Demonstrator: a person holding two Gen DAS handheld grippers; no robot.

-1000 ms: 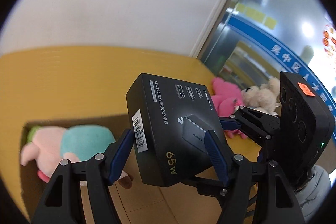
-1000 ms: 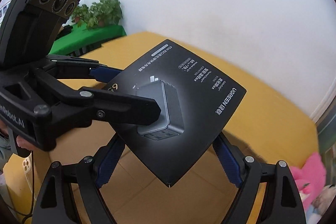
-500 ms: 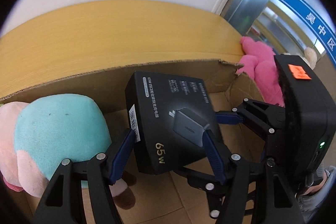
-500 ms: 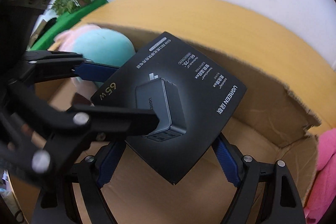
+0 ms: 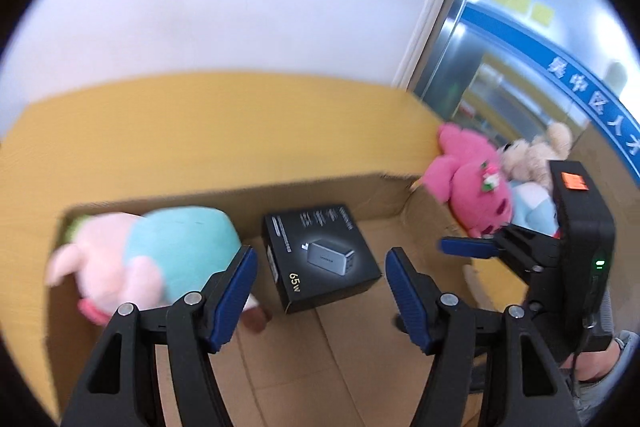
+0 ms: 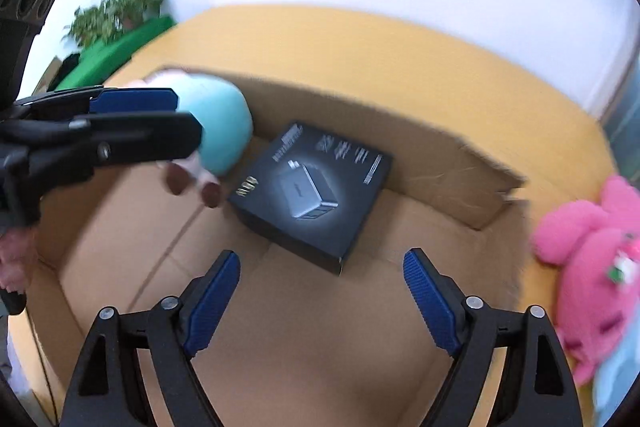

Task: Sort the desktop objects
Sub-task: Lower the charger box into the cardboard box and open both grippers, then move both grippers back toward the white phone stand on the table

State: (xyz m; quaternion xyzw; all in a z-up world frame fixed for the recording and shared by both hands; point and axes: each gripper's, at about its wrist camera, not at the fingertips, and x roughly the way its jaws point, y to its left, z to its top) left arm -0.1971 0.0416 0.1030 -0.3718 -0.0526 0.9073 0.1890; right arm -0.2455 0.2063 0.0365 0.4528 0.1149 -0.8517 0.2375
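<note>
A black charger box printed with "65W" lies flat on the floor of an open cardboard carton. Beside it in the carton rests a teal and pink plush pig. My left gripper hovers above the charger box, its jaws opening, with nothing between its blue pads. My right gripper also hangs over the carton a little short of the box, its jaws opening and empty. The left gripper reaches in from the left in the right wrist view.
The carton stands on a yellow table against a white wall. A bright pink plush and a beige teddy lie outside the carton's right end. Potted plants stand beyond the table's far left.
Both grippers held the charger box over the carton before. Now both have let go, and it lies on the carton floor next to the plush pig with the grippers drawn back.
</note>
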